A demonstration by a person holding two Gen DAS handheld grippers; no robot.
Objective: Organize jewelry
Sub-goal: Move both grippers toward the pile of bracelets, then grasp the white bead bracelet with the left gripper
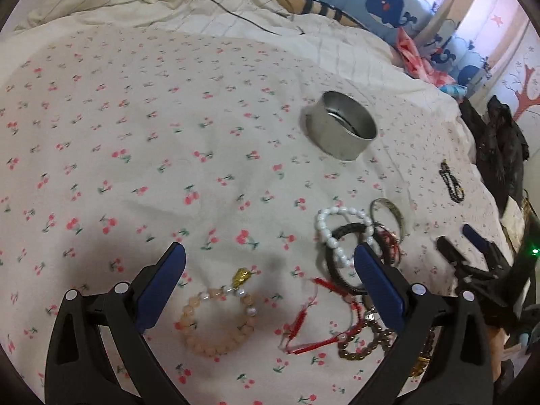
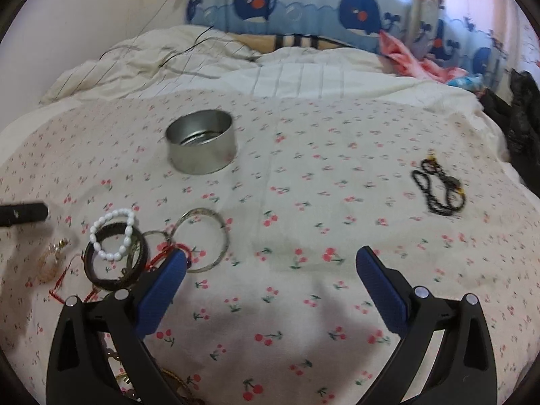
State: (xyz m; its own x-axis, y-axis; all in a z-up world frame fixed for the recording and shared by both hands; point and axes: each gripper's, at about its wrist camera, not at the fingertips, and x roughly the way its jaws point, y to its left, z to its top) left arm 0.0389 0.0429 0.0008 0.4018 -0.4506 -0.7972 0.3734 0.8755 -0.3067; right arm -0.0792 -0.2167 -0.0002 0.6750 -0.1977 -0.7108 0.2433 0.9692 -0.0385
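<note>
Hovering spread-open left gripper (image 1: 270, 263) above peach bracelet (image 1: 216, 320), right gripper (image 2: 271, 263) spread apart, unlabelled tin (image 2: 201, 145).

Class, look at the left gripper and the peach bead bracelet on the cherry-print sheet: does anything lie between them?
Nothing visible does. The peach bead bracelet lies alone on the sheet, between the open left gripper fingers; the red cord sits beside it, apart.

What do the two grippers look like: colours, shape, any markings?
Both the left gripper and the right gripper look alike: black, angular linkage arms with round silver rivets, ending in flat blue textured pads. No labels, cables or sleeves are visible.
</note>
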